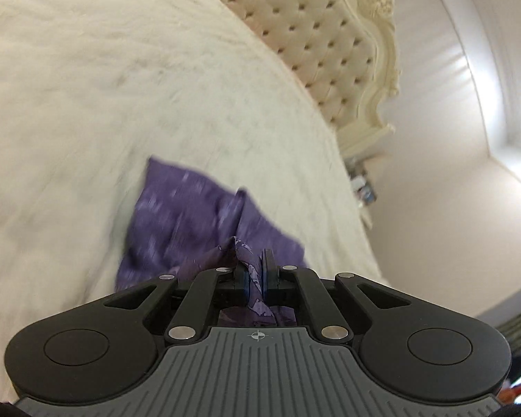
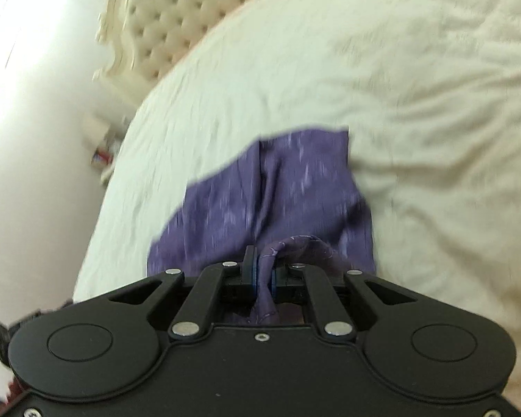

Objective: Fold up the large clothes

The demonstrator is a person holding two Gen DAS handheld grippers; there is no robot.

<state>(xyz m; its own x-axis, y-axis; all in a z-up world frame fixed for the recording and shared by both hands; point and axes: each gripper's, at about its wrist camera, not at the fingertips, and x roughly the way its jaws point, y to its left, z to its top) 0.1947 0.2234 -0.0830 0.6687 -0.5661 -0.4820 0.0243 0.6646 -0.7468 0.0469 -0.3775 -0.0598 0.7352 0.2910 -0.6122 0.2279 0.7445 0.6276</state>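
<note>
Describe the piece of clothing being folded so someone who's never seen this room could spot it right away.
Find the big bed with the cream cover and the tufted cream headboard. Over the cover, at the near edge, hangs the purple garment, pinched in the closed jaws of the left gripper and the right gripper. It is the only dark thing there: violet with pale flecks.

Count: 1 purple garment [image 1: 191, 222] at 6 o'clock, 1 bed [image 1: 87, 104], and 1 tufted headboard [image 1: 323, 34] at 1 o'clock in the left view. Grippers: 2, left gripper [image 1: 255, 271] and right gripper [image 2: 264, 271], two fingers each. Clutter beside the bed [image 1: 363, 184], 3 o'clock: too blurred to count.
</note>
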